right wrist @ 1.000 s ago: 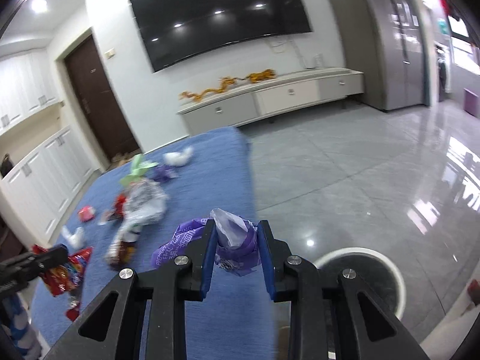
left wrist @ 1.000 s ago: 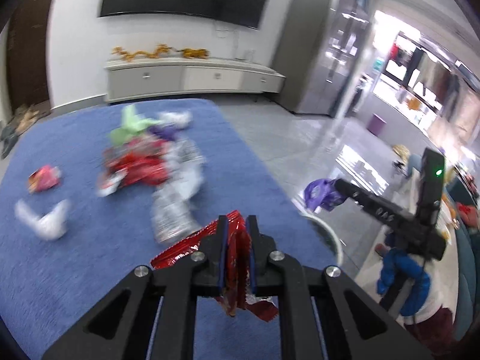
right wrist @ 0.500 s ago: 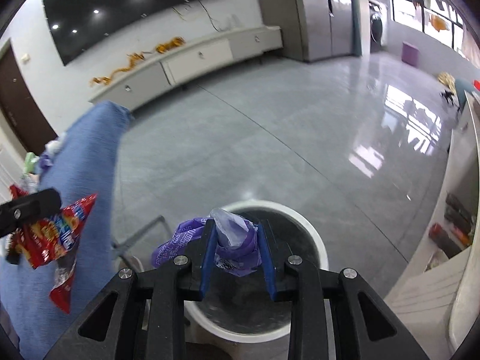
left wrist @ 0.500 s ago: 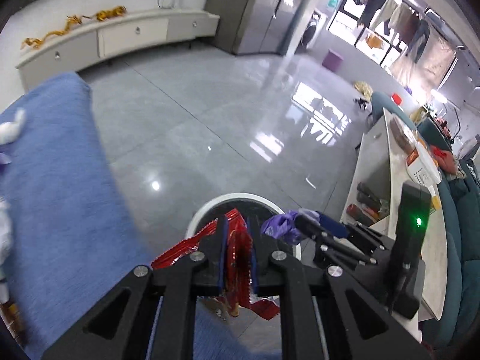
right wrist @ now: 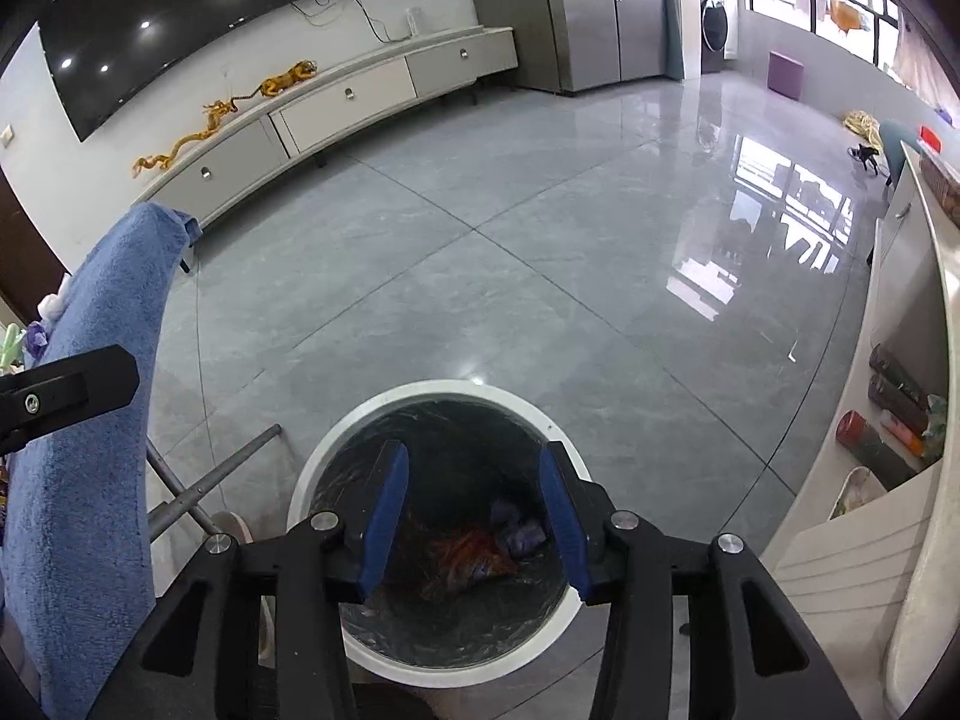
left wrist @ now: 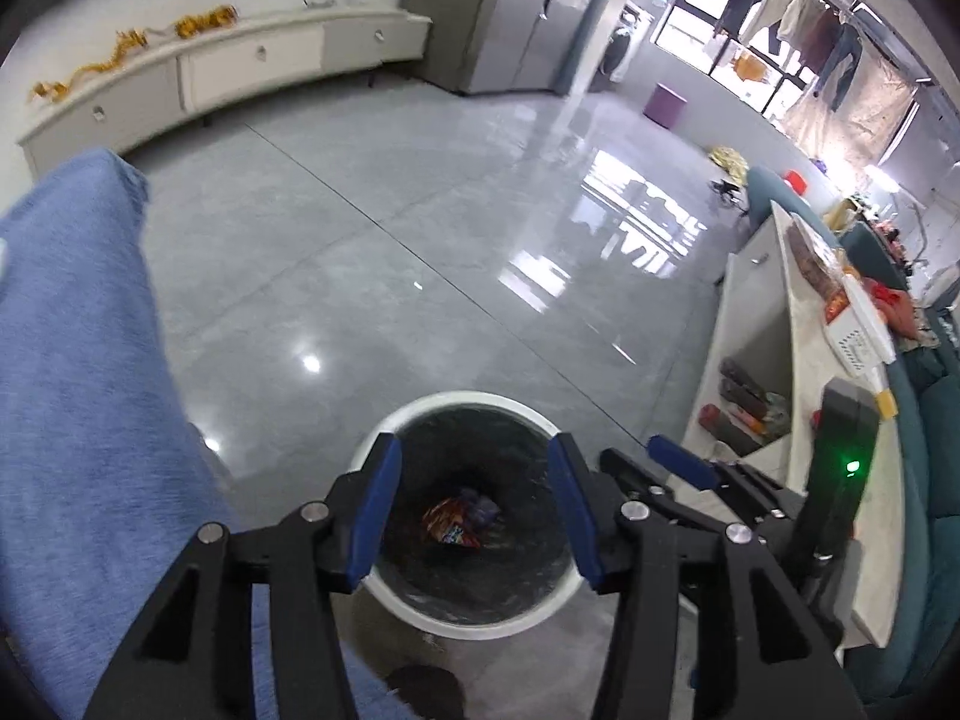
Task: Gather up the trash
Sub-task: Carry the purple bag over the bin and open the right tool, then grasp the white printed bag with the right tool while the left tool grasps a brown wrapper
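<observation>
Both tools hang over the trash bin (left wrist: 543, 420), which stands on the grey floor just right of the blue-covered table (left wrist: 78, 372). The left gripper (left wrist: 474, 498) has its jaws spread wide and carries nothing. The right gripper (right wrist: 474, 498) is also spread wide and empty. At the bottom of the bin, inside the dark liner, lie a red-orange snack wrapper (right wrist: 465, 558) and a purple wrapper (right wrist: 519, 531), the purple one just to the right of the red.

This pair of pieces seems to be delivered, but the task is probably not finished. At the far left edge of the right wrist view, small scraps (right wrist: 36, 324) of white, green and purple show on the table, so more trash waits there.

The first risk is contact between the two tools. In the left wrist view the right gripper stands very close on the right, and if both turn back to the table together their fingers may knock each other.

The second risk is the bin itself. It looks light, and its white rim lies directly below the fingers; a low swing could catch the rim or the liner and tip the bin, spilling the wrappers.

The third risk is the cloth: a low approach may snag the blue cover and drag the scraps off the edge.
</observation>
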The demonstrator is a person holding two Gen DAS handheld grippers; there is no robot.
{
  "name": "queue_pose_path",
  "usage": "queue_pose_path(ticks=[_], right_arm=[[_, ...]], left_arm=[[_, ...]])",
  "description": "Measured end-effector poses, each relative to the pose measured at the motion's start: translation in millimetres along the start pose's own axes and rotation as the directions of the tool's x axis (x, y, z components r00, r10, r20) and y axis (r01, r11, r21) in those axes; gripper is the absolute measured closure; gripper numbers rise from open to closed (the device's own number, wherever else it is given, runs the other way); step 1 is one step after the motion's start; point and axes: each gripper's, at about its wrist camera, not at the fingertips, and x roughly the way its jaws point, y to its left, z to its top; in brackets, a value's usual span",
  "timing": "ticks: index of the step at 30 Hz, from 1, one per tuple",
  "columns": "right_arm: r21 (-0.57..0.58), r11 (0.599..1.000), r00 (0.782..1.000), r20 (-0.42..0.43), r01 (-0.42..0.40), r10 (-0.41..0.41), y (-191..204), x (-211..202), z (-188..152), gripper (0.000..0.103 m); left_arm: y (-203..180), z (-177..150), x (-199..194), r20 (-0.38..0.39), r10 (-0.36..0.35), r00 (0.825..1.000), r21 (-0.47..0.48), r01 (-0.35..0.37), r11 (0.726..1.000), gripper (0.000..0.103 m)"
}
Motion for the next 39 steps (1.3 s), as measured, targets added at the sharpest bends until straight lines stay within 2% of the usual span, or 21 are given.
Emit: queue_pose_path(ticks=[4,7,11,14,18,20,24,26,27,28,30,34,39], right_arm=[[-0.030,0.999,0.999,0.042,-0.023,0.024,14.4,-12.4,7.5,0.060],[-0.064,0.997,0.996,0.070,-0.050,0.055,33.7,-23.8,11.3,0.060],[-0.117,0.989,0.989,0.105,-0.091,0.103,64.9,-39.3,14.0,0.060],[-0.157,0.980,0.983,0.118,-0.122,0.141,89.2,-49.1,16.4,0.060],[-0.211,0.963,0.973,0.124,-0.165,0.194,123.3,-60.0,15.9,0.060],[-0.244,0.950,0.966,0.120,-0.194,0.228,143.6,-65.2,16.3,0.060],[-0.294,0.917,0.948,0.088,-0.270,0.307,182.0,-69.5,18.1,0.060],[-0.322,0.893,0.935,0.059,-0.314,0.350,206.1,-69.0,18.3,0.058],[-0.335,0.882,0.930,0.043,-0.331,0.365,215.9,-68.0,18.2,0.054],[-0.352,0.865,0.921,0.020,-0.359,0.390,231.1,-66.6,17.5,0.052],[-0.376,0.840,0.908,-0.010,-0.392,0.419,254.0,-63.9,17.0,0.050],[-0.419,0.790,0.884,-0.078,-0.448,0.460,294.9,-56.7,12.2,0.041],[-0.446,0.750,0.866,-0.139,-0.488,0.481,332.6,-41.8,9.0,0.031]], left_arm=[[16.3,-6.4,-31.8,0.064,0.066,0.996,-0.020,-0.065,0.998,0.054],[35.4,-16.7,-62.2,0.136,0.163,0.977,-0.051,-0.157,0.986,0.054],[68.2,-32.0,-99.8,0.186,0.238,0.953,-0.119,-0.219,0.969,0.054],[98.1,-47.3,-128.4,0.211,0.309,0.927,-0.178,-0.275,0.945,0.054],[139.7,-74.3,-156.0,0.216,0.407,0.888,-0.255,-0.351,0.901,0.039],[160.1,-87.5,-161.2,0.195,0.426,0.883,-0.284,-0.365,0.887,0.039],[189.2,-106.5,-159.0,0.136,0.444,0.886,-0.316,-0.386,0.867,0.039],[197.2,-113.8,-156.0,0.116,0.425,0.898,-0.314,-0.373,0.873,0.039],[199.1,-115.8,-154.0,0.108,0.412,0.905,-0.311,-0.363,0.878,0.039],[203.7,-118.0,-150.5,0.095,0.389,0.916,-0.313,-0.343,0.885,0.039],[207.5,-121.9,-147.1,0.084,0.367,0.927,-0.322,-0.323,0.890,0.039],[214.6,-128.0,-144.0,0.081,0.331,0.940,-0.331,-0.288,0.899,0.040],[223.2,-135.6,-143.4,0.089,0.299,0.950,-0.339,-0.253,0.906,0.050]])
